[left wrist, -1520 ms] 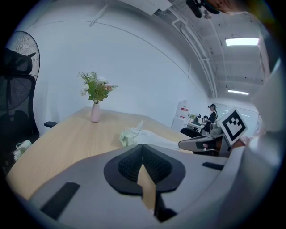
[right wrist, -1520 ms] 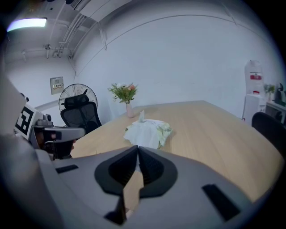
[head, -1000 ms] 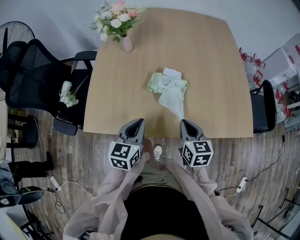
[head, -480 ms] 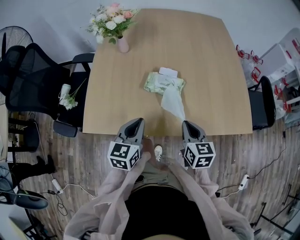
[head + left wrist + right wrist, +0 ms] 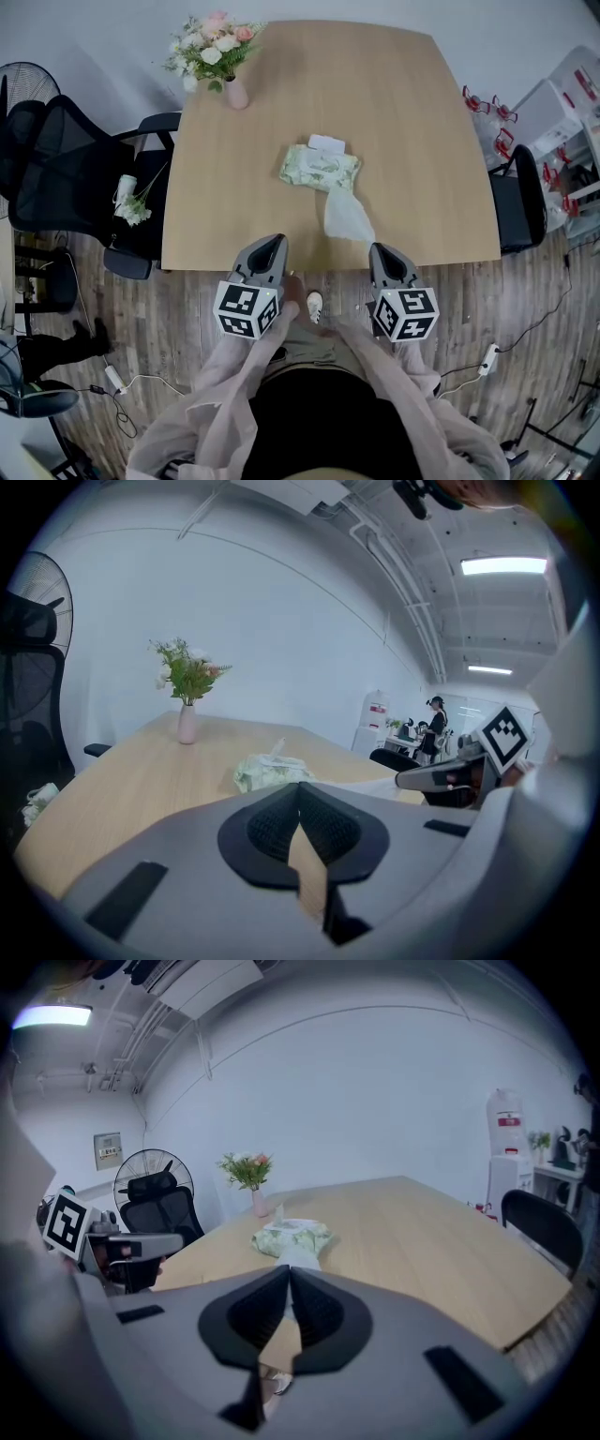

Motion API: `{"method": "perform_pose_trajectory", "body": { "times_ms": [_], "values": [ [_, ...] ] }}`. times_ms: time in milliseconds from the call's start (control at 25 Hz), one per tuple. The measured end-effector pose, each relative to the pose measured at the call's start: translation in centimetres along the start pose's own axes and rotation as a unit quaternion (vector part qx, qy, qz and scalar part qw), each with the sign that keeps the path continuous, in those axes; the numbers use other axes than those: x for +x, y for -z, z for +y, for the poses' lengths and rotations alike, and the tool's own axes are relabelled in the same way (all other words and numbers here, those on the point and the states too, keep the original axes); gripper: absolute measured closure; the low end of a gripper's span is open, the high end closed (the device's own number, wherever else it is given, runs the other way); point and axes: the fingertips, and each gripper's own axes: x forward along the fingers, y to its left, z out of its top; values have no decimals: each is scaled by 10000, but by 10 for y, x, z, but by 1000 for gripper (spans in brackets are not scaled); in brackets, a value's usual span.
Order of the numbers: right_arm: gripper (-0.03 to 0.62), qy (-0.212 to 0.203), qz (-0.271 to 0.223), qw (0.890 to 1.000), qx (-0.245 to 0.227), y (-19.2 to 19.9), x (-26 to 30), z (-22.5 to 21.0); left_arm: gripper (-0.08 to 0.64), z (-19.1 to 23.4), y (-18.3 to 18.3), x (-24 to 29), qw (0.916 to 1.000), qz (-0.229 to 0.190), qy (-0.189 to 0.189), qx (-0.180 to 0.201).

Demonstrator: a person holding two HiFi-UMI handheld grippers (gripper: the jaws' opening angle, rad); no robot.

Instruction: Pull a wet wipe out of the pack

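Wet wipe pack (image 5: 319,169) lies mid-counter (image 5: 422,122). A wet wipe (image 5: 347,216) trails from the pack's near edge to the right gripper (image 5: 379,249), whose jaws are pinched on the wipe's near corner. The left gripper (image 5: 272,242) is closed on nothing, at the counter's near edge. The wipe looks limp, light and damp, so probably tear-prone: grip a bunched corner, since the soft pack may slide

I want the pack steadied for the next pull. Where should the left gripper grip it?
Probably take the pack by its left end, coming low from the near left: it lies flat, its soft end is thin enough to pinch, and that side is clear of the wet wipe.
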Motion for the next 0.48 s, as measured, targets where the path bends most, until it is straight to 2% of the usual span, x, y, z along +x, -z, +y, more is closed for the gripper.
{"method": "perform_pose_trajectory", "body": {
  "times_ms": [480],
  "values": [
    [580, 409, -391, 9983, 147, -21, -16, -24, 548, -6, -12, 7, 9998, -117, 108, 118]
  ]
}}
